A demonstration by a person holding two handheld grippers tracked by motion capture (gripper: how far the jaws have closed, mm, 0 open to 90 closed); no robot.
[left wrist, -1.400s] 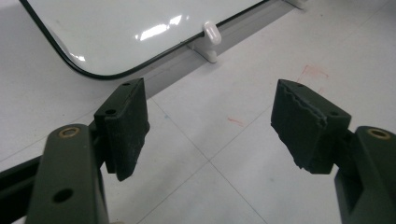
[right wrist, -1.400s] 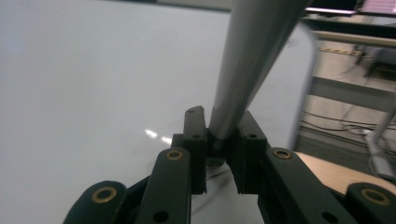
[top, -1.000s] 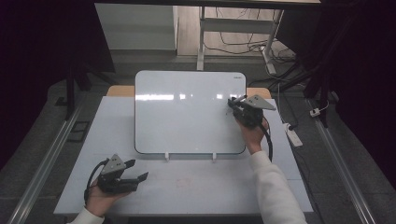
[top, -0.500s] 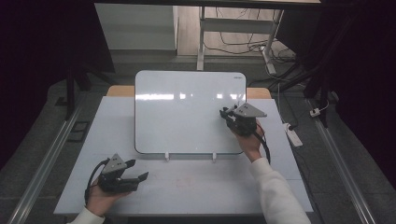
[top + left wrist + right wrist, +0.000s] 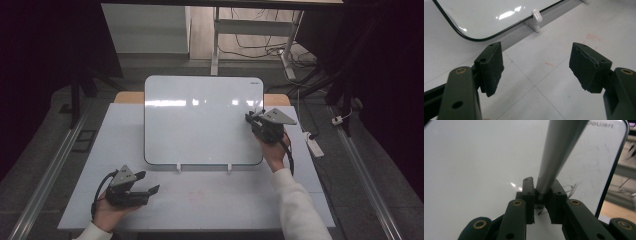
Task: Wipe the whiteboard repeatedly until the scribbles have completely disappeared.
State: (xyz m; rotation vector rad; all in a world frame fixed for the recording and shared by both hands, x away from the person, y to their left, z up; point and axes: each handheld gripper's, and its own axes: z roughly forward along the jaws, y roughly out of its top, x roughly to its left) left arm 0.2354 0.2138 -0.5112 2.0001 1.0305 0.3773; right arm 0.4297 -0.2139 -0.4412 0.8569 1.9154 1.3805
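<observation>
One grey marker (image 5: 559, 155) sits clamped in the right gripper (image 5: 261, 121) jaws, tip at the whiteboard (image 5: 200, 125) near its right edge. Keep pressure light and strokes steady so the propped whiteboard doesn't shift. Left gripper (image 5: 145, 184) rests below the whiteboard on the counter (image 5: 210, 200), jaws open, empty.

The whiteboard (image 5: 486, 157) carries one printed brand mark at a top corner of its frame. In the right gripper view the mark (image 5: 602, 124) appears blurred and cannot be read with certainty. In the high view the same mark (image 5: 255, 83) is too small to read.
</observation>
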